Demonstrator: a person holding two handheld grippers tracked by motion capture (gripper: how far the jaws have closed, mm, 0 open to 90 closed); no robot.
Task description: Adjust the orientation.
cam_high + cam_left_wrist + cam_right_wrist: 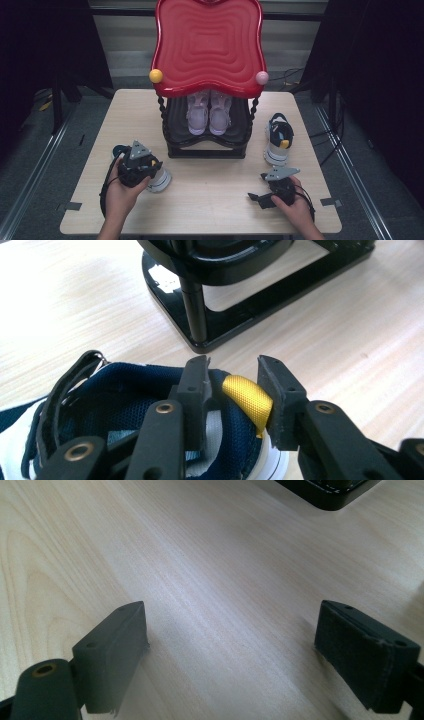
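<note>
Sneaker (125,405) half-hidden, heel tab clamped in left tongs (232,377); right tongs (230,655) apart over table (210,555).

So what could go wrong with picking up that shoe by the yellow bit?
1. The left gripper has its jaws around just the yellow loop at the heel of the blue shoe. That is a thin hold, so the shoe might swing or slip out when lifted.
2. The black rack stands close by, so a dangling shoe could bump its post.
3. The right gripper is open over bare table, too far off to catch the shoe.
</note>
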